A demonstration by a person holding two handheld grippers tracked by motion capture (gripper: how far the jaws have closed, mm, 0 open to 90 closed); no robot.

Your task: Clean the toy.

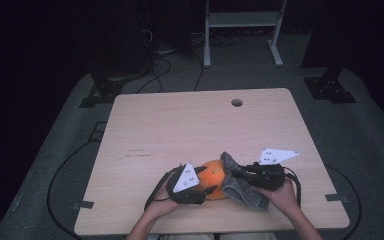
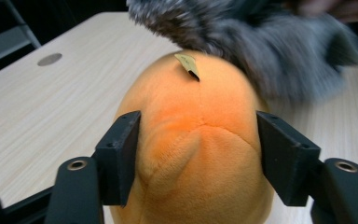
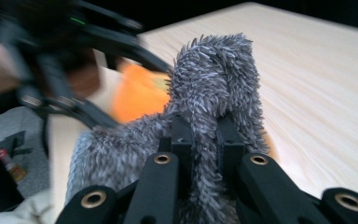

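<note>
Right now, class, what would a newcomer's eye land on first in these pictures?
The bright orange plush toy near the table's front edge, clamped by the left hand-held gripper. Beside it, the shaggy grey cloth, pinched in the right hand-held gripper, drapes against the toy.

Dim surroundings, motion-blurred gripper views.

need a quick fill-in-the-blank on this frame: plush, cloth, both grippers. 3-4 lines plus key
1. The left gripper has its jaws on either side of a plush toy whose colour is ____.
2. The right gripper is shut on a shaggy ____ cloth.
3. In the high view the cloth lies against the plush toy's ____ side.
4. The table has a round ____ near its far edge.

Missing words: orange; grey; right; hole
</note>
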